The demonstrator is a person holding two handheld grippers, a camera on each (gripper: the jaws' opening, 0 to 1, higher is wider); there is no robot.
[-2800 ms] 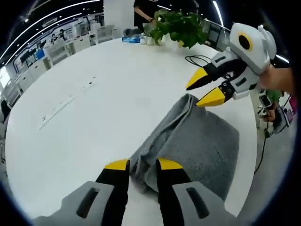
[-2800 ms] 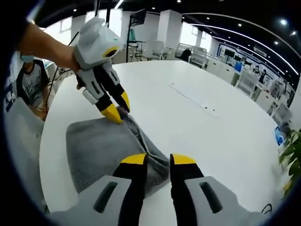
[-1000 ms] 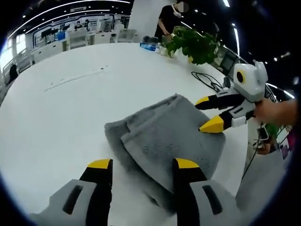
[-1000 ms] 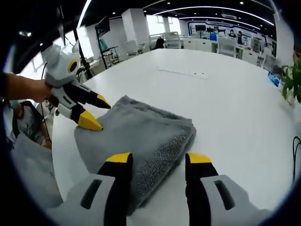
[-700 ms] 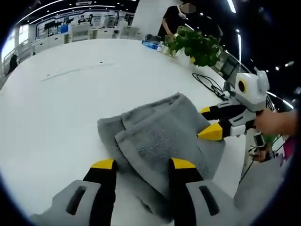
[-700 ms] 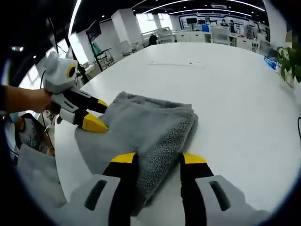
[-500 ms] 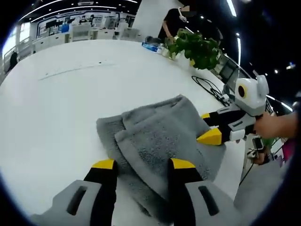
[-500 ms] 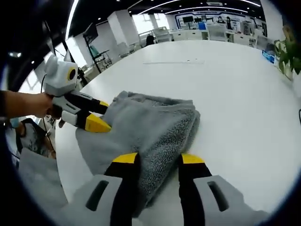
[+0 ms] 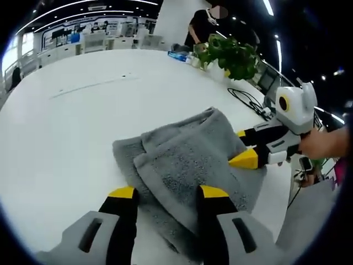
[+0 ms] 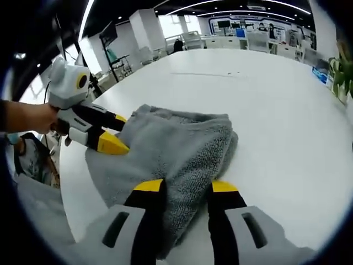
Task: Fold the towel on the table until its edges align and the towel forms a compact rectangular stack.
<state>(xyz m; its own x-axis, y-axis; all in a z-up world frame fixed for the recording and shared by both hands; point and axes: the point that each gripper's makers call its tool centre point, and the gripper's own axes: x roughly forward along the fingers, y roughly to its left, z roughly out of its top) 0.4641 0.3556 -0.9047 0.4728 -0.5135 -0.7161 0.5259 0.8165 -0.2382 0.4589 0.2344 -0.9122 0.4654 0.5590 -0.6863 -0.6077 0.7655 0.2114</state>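
Soft grey towel, half folded, with both my grippers at its edges

The towel (image 9: 187,165) lies in loose, thick layers on the white table (image 9: 66,127), near the table edge; in the left gripper view it fills the centre, with the potted plant (image 9: 229,52) and a cable (image 9: 245,99) far off at 1 o'clock. My left gripper (image 9: 168,193) has its jaws parted, straddling the near fold at 6 o'clock, not clenched. My right gripper (image 10: 185,187) also stands parted, astride the thick rolled edge. I judge the cloth light, limp and plush: it will sag and bunch, not slide stiffly, so I would pinch all layers at the two corners of one edge, deep enough that the pile does not slip free.
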